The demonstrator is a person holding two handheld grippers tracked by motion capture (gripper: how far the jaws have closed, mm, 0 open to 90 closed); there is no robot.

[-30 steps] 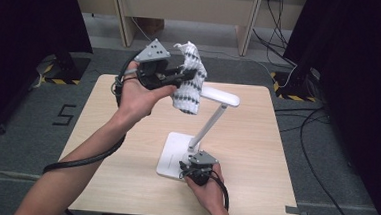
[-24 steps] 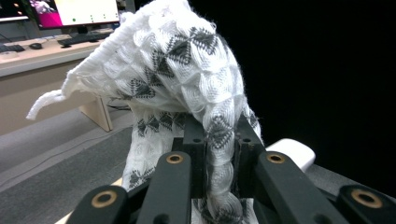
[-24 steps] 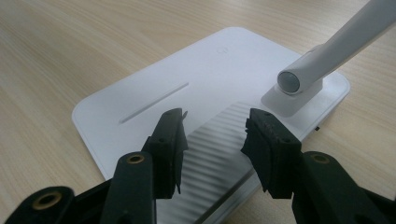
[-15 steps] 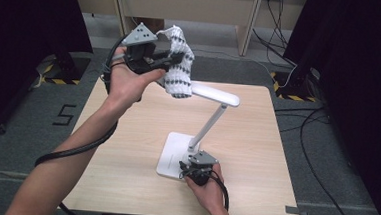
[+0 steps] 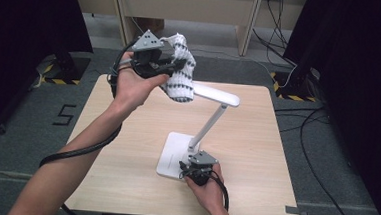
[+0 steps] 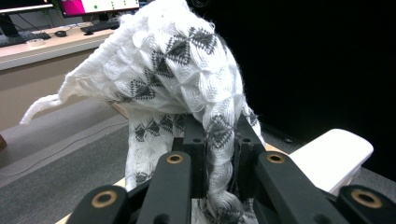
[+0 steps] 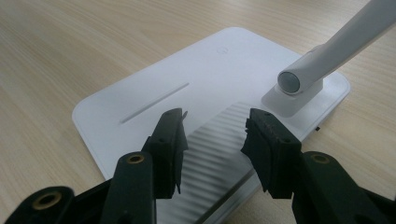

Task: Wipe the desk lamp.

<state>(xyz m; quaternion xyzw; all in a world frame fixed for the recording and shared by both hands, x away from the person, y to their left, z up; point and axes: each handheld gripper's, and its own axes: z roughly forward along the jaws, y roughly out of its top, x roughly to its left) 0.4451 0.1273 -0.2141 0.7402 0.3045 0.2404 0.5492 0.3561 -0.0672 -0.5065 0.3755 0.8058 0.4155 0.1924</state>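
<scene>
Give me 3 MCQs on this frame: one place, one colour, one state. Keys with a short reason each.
1. Where is the knitted cloth?
A. flat on the table
B. held in the air by the left gripper, beside the lamp head
C. under the lamp base

2. What colour is the desk lamp?
A. white
B. black
C. red

3. How does the right gripper stand?
A. shut on the lamp's arm
B. shut on the cloth
C. open, jaws apart over the lamp base

Key: 1 B, the left gripper view shows the cloth pinched between its jaws; 2 A, base, arm and head are all white; 3 C, the right gripper view shows a gap between the jaws with the ribbed base behind it.
</scene>
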